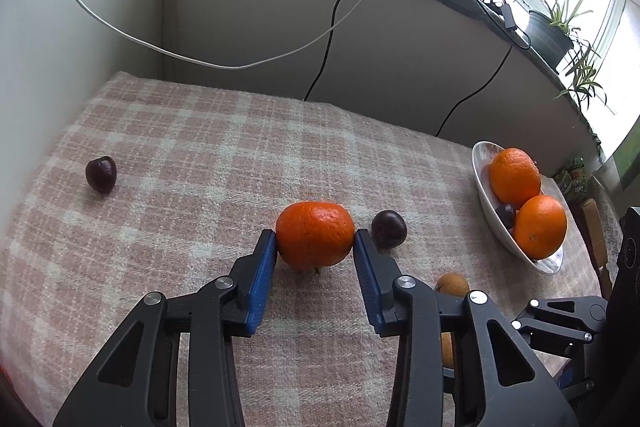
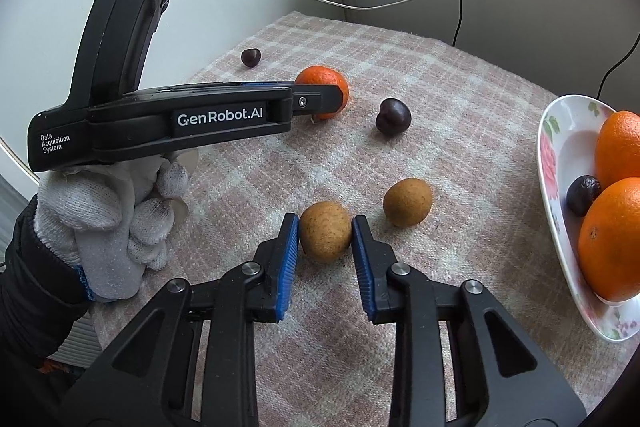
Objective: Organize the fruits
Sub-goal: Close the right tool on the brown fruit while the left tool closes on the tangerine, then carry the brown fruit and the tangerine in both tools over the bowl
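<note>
My left gripper (image 1: 315, 245) is shut on an orange tangerine (image 1: 315, 235) that rests on the checked cloth; both blue pads press its sides. From the right wrist view the same left gripper (image 2: 320, 95) holds that tangerine (image 2: 323, 79). My right gripper (image 2: 325, 233) is shut on a brown kiwi (image 2: 325, 230) lying on the cloth. A second kiwi (image 2: 408, 202) lies just to its right. One dark plum (image 1: 389, 229) sits beside the tangerine, another plum (image 1: 101, 174) far left. The white bowl (image 1: 486, 205) at right holds two oranges (image 1: 515, 177) and a plum.
A gloved hand (image 2: 108, 215) holds the left gripper's handle. White and black cables (image 1: 224, 65) hang over the wall behind the table. Potted plants (image 1: 560, 23) stand on the sill at right. The checked cloth (image 1: 192, 155) covers the table.
</note>
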A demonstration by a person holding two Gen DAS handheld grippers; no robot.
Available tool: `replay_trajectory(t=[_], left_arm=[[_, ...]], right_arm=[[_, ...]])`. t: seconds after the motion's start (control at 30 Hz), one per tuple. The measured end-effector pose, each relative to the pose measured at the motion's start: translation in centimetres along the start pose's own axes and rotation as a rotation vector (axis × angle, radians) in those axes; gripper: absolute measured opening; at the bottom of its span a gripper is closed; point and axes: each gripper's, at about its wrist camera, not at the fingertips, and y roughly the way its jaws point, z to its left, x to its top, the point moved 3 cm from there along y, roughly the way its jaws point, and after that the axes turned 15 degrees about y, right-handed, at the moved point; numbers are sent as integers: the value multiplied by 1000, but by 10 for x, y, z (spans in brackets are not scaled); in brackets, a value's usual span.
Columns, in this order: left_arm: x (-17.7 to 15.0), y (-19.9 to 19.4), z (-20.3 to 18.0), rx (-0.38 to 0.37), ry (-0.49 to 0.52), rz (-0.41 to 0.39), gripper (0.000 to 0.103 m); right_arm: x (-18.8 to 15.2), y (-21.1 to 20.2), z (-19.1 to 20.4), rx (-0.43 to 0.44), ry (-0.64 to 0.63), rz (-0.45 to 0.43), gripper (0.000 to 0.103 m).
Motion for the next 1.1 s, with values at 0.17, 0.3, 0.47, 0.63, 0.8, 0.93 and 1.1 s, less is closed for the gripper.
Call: replay_trajectory(t=[0.17, 0.3, 0.47, 0.63, 0.8, 0.93, 1.1], left_arm=[[-2, -14, -5, -3, -5, -25, 38], [-4, -25, -13, -12, 3, -46, 38], [-5, -39, -28, -31, 19, -68, 38], [-2, -47, -47, -52, 42, -91, 38], [5, -48, -64, -76, 64, -104, 38], [11, -45, -78, -96, 77, -108, 38], [16, -41, -93, -116, 101, -107, 38]], right_arm=[[-1, -16, 0, 0, 3, -31, 28], [-2, -32, -5, -1, 15, -64, 28], [-4, -57, -20, -16, 44, -114, 28], [-7, -82, -41, -37, 85, -165, 28], [-6, -104, -61, -68, 126, -219, 28], [-6, -120, -81, -93, 162, -257, 28], [-9, -136, -105, -128, 202, -288, 28]])
